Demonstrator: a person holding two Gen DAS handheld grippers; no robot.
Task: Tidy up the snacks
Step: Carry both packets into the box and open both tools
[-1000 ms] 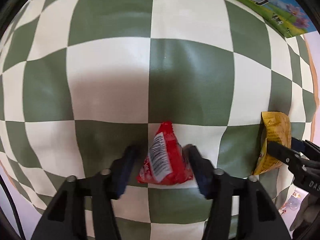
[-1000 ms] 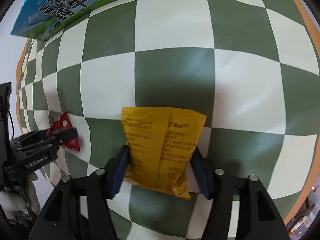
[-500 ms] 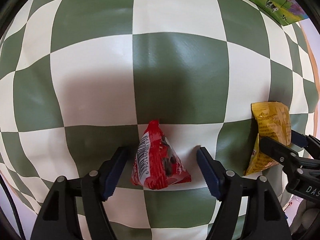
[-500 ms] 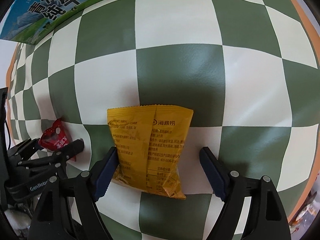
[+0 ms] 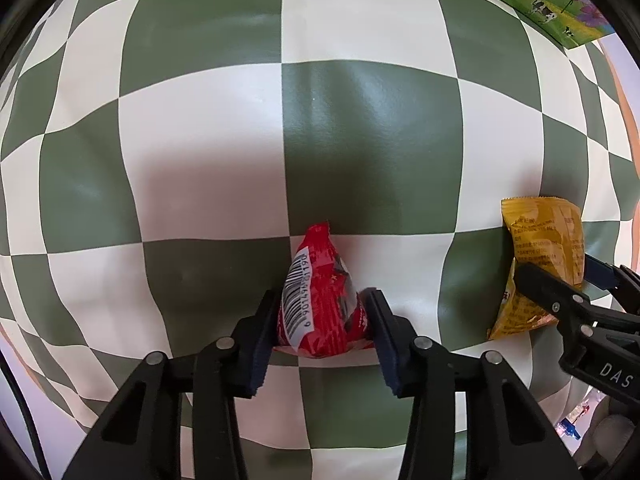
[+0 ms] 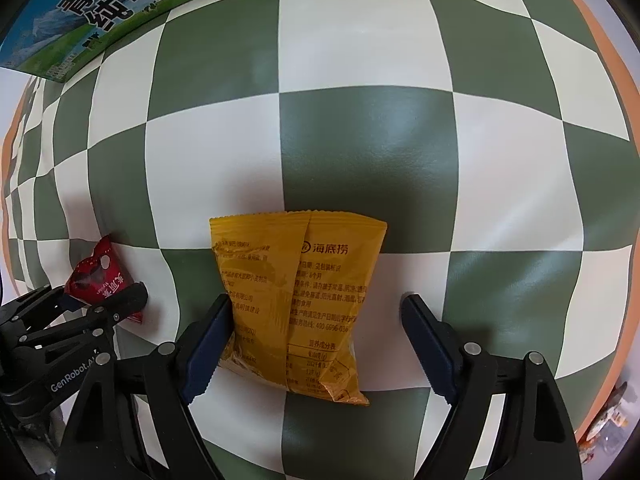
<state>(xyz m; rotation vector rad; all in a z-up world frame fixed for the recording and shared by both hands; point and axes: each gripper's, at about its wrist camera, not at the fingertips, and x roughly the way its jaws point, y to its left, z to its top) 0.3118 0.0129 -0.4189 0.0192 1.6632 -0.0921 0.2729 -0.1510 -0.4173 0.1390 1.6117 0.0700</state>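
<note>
Now the biggest change: the left gripper (image 5: 322,330), whose jaws stood wide half a second ago, has just been closing and is clamped on the small red snack packet (image 5: 318,300), its pads pressing both sides so the wrapper bulges between them. Judged from that, the packet is secured for lifting (though it rests on the cloth and is not yet raised).

Meanwhile the right gripper (image 6: 316,342) has just narrowed a little after widening. Its fingers stand apart around the yellow snack pouch (image 6: 296,300): the left pad touches or nearly touches the pouch's edge, the right pad stands clear of it. So that pouch lies loose, flat on the surface, and a grip there is yet to be made.

Both snacks lie near each other on a green and cream checked tablecloth (image 6: 360,140). At its far edge lies a green and blue milk carton (image 6: 104,12) with printed lettering. Little else of the room shows.
</note>
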